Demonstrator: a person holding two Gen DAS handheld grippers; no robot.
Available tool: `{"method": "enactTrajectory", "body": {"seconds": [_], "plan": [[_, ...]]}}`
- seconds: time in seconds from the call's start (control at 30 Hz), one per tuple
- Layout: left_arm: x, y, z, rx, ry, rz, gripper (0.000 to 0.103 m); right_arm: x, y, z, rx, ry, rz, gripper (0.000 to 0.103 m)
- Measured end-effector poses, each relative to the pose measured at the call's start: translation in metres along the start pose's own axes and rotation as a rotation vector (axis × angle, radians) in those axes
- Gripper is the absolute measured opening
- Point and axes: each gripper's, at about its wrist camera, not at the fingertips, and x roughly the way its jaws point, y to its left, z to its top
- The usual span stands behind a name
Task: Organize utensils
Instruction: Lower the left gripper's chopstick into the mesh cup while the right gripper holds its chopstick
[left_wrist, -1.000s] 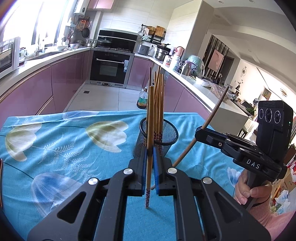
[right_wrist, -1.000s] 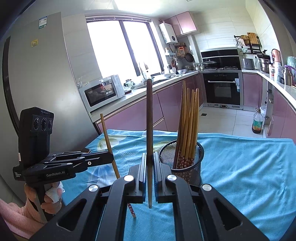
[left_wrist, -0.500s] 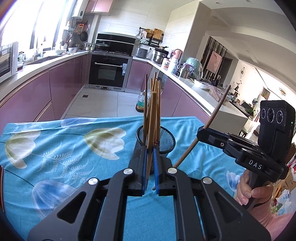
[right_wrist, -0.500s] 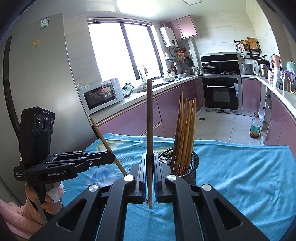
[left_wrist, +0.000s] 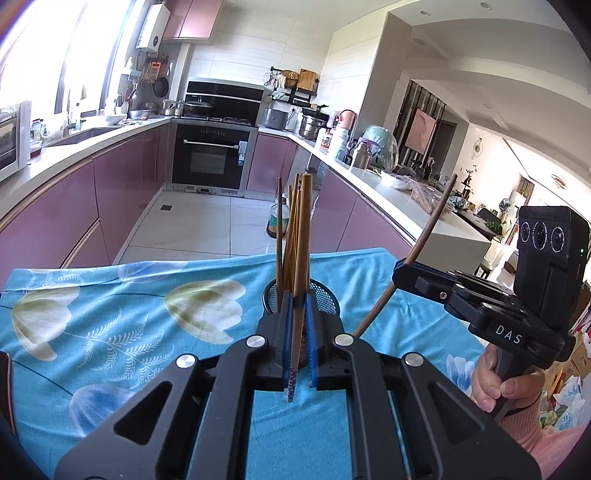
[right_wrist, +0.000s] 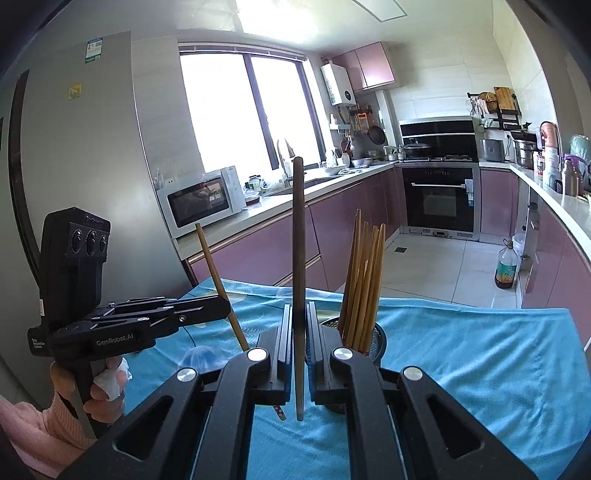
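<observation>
On blue floral tablecloth (left_wrist: 110, 314): two chopsticks held above, one mesh holder set at centre.

Left gripper (left_wrist: 298, 325): jaws closed on a light wooden chopstick (left_wrist: 300, 258), held upright just before the black mesh holder (right_wrist: 376, 338). Holder: a bundle of chopsticks (right_wrist: 364, 280) is stood inside. Right gripper (right_wrist: 298, 332): jaws closed on a dark brown chopstick (right_wrist: 298, 229), held upright, just left of the holder.
</observation>
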Motion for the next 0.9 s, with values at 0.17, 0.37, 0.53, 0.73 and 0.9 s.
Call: {"method": "enactTrajectory", "body": {"seconds": [0.17,0.37,0.53,0.73,0.9], "plan": [[0.001,-0.003,0.004,0.012,-0.007,0.002,0.007,-0.001,0.001,0.007,-0.009,-0.014,-0.002,0.006],[0.003,-0.006,0.01,0.022,-0.02,-0.002,0.007,-0.005,0.002,0.011,-0.015,-0.026,-0.008,0.006],[0.004,-0.005,0.015,0.029,-0.032,-0.005,0.007,-0.008,0.003,0.017,-0.022,-0.035,-0.013,0.006],[0.004,-0.007,0.02,0.039,-0.047,-0.011,0.007,-0.01,0.003,0.026,-0.027,-0.052,-0.014,0.006],[0.0,-0.008,0.024,0.044,-0.066,-0.017,0.006,-0.012,0.001,0.034,-0.034,-0.071,-0.018,0.006]]}}
